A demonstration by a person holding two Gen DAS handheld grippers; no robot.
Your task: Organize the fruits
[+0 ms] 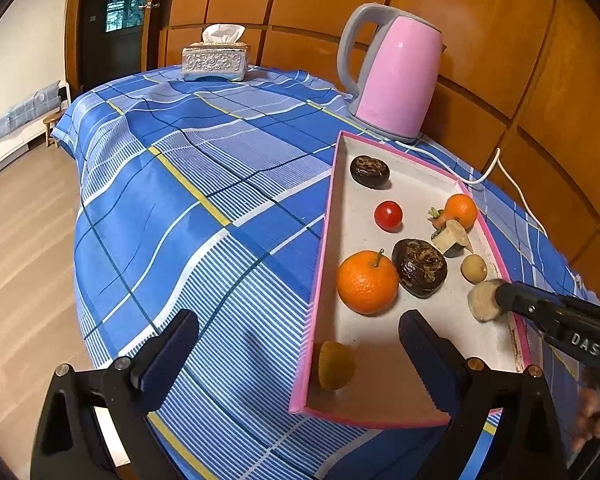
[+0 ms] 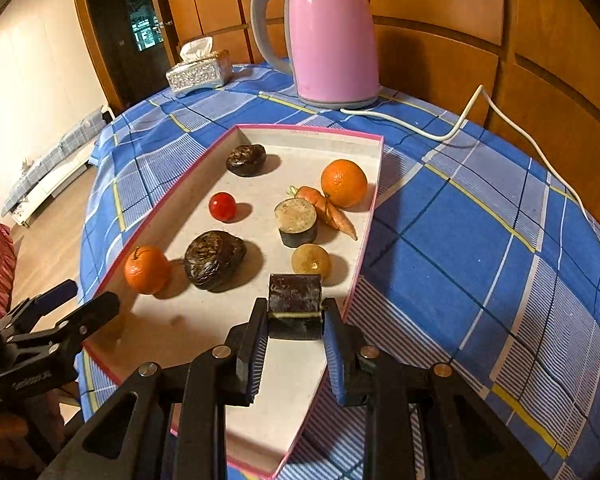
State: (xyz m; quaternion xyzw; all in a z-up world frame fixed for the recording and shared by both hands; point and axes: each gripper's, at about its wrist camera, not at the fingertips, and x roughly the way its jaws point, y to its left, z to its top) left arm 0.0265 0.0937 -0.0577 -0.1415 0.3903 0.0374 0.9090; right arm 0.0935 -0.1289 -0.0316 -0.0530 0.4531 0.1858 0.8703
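Tilting downward, right gripper [image 2: 296, 320] fingers pinch dark cylinder [image 2: 295, 306] over tray [image 2: 260, 420]; left gripper [image 1: 300, 344] fingers spread.

I see a pink kettle [image 2: 332, 36] and tissue box [image 2: 198, 68] at my blue checked tablecloth's [image 2: 480, 220] far edge.

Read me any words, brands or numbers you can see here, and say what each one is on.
"DAS" in white letters on the black arm of the right gripper, seen from the left wrist.
White lettering on the arm of the left gripper, seen from the right wrist: too blurred to read.
Faint print on the far inner wall of the pink tray: too small to read.
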